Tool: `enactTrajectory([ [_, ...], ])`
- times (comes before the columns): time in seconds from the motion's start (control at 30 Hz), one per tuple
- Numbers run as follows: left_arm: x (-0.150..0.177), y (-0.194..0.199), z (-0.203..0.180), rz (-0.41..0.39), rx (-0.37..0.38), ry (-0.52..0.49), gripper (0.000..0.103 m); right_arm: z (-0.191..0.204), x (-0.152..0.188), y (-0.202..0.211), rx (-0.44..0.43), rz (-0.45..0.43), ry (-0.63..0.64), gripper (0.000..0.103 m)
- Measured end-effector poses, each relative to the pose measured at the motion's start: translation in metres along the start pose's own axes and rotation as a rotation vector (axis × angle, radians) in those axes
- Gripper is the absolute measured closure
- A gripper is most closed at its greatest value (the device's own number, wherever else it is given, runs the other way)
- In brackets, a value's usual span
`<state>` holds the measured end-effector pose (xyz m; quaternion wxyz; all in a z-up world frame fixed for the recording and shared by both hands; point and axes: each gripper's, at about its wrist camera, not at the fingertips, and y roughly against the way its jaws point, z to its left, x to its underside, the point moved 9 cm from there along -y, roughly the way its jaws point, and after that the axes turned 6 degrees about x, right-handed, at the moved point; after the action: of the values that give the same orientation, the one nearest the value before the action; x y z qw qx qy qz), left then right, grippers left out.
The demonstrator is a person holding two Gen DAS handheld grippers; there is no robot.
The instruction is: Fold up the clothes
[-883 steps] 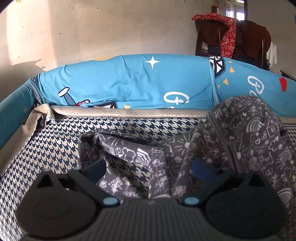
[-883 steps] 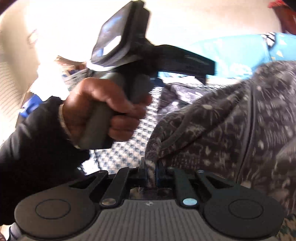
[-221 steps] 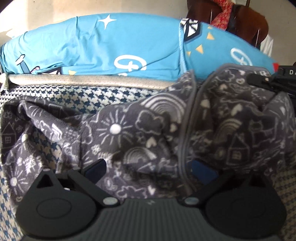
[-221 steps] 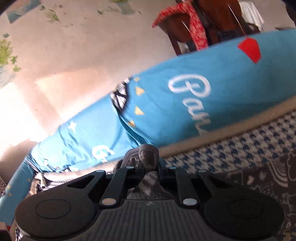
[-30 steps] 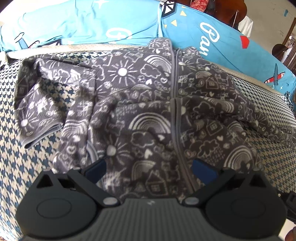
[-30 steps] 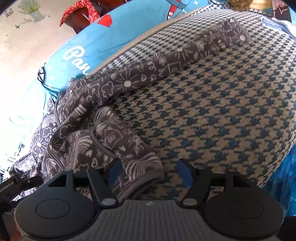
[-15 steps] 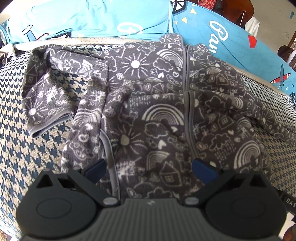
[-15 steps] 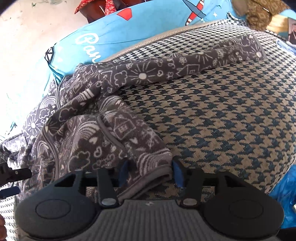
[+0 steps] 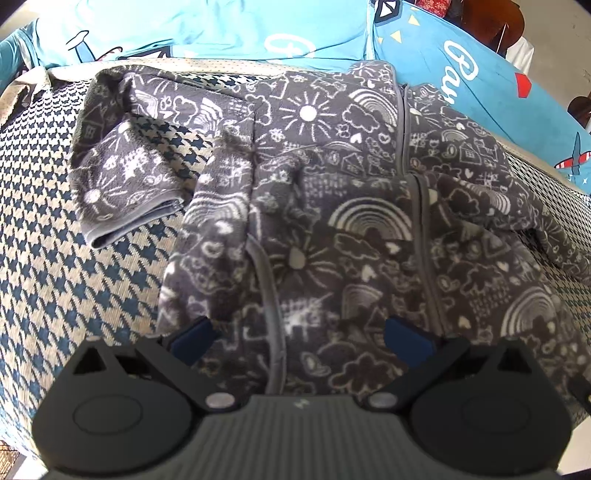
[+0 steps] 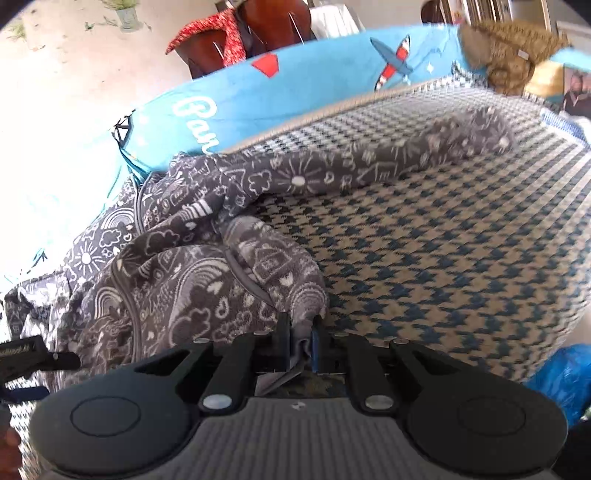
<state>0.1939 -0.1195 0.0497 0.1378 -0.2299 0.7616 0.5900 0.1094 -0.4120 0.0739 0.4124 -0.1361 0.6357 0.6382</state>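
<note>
A grey fleece jacket (image 9: 351, 229) printed with white suns, rainbows and houses lies front up on a houndstooth sofa seat (image 9: 66, 266), its zip running down the middle. One sleeve is bent back at the left (image 9: 125, 177); the other stretches far right (image 10: 406, 155). My left gripper (image 9: 299, 336) hovers open over the jacket's near hem, its blue pads wide apart. My right gripper (image 10: 301, 339) is closing its jaws on the hem corner (image 10: 303, 314) of the jacket, and the pads pinch the bunched fabric.
Blue printed cushions (image 9: 221, 33) line the sofa back. A brown furry thing (image 10: 509, 59) sits at the far right corner of the seat. A wooden chair with a red cloth (image 10: 236, 40) stands behind. The other gripper's tip (image 10: 33, 350) shows at the left edge.
The right gripper's jaws have come together on the jacket's hem corner, which lay loose between them before, and lifted it slightly. The left gripper has drifted nearer the jacket's near hem.
</note>
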Motion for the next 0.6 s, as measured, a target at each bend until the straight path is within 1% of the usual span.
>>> enactTrajectory([
  [0.07, 0.002, 0.002, 0.002, -0.002, -0.002, -0.003, 0.000, -0.002, 0.003, 0.013, 0.004, -0.008, 0.009, 0.095],
  [0.2, 0.005, 0.007, 0.006, -0.009, -0.008, -0.005, 0.000, -0.005, 0.010, 0.035, 0.013, -0.018, 0.033, 0.095],
  [0.27, 0.006, 0.010, 0.008, -0.013, -0.013, -0.002, 0.000, -0.008, 0.015, 0.039, 0.036, -0.016, 0.057, 0.095],
  [0.4, 0.011, 0.013, 0.014, -0.016, -0.030, 0.004, 0.000, -0.010, 0.029, 0.027, 0.076, 0.059, 0.088, 0.095],
  [0.53, 0.016, 0.017, 0.020, -0.020, -0.049, 0.002, 0.000, -0.014, 0.028, 0.029, 0.069, 0.026, 0.078, 0.093],
  [0.6, 0.018, 0.018, 0.023, -0.021, -0.051, 0.010, 0.000, -0.015, 0.024, 0.033, 0.049, 0.007, 0.056, 0.091],
])
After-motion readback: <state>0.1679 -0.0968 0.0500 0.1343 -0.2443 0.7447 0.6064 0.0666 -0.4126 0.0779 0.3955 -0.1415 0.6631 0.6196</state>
